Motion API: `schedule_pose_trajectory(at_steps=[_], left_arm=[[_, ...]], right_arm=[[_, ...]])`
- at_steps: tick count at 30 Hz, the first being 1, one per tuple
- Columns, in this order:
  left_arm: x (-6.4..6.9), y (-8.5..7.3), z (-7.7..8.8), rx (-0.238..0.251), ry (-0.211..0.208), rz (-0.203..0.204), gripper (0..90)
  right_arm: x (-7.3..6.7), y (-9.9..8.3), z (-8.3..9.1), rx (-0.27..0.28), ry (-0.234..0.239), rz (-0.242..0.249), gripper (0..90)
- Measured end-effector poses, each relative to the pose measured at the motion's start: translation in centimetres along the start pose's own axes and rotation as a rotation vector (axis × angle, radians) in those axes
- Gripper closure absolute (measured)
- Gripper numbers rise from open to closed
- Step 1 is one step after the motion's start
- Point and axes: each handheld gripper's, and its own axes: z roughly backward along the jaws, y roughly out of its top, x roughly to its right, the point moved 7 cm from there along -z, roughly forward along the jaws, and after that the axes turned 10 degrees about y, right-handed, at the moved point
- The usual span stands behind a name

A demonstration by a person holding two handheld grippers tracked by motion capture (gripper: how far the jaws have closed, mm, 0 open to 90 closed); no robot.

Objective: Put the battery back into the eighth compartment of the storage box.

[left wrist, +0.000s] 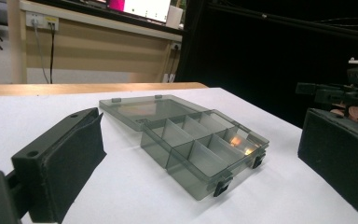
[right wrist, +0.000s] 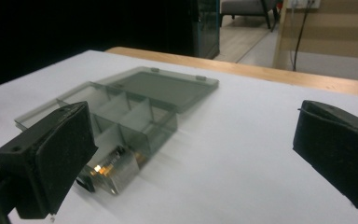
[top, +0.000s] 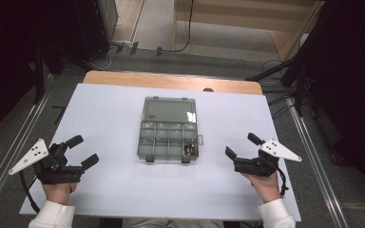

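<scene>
A smoky clear plastic compartment box lies mid-table with its lid folded flat away from me. Several dividers split the tray, and a small shiny part sits in the near right compartment. The same box shows in the left gripper view, with the part glinting, and the box and part appear in the right gripper view. My left gripper rests on the table left of the box, open and empty. On the box's right sits my right gripper, open too and holding nothing.
A white sheet covers the table, with a wooden edge at the far side. Two black latches stick out from the box's near wall. Metal rails run along both sides of the table.
</scene>
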Motion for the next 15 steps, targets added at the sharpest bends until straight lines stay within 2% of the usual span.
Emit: schedule_pose_trajectory(at_steps=[5,15], left_arm=[[0.0,0.0,0.0,-0.001,-0.001,0.0,0.0],[0.0,0.0,0.0,-0.003,0.0,-0.001,0.0]], right_arm=[[0.8,-1.0,1.5,0.002,-0.02,0.007,0.0],[1.6,-2.5,4.5,0.008,-0.05,0.026,0.0]])
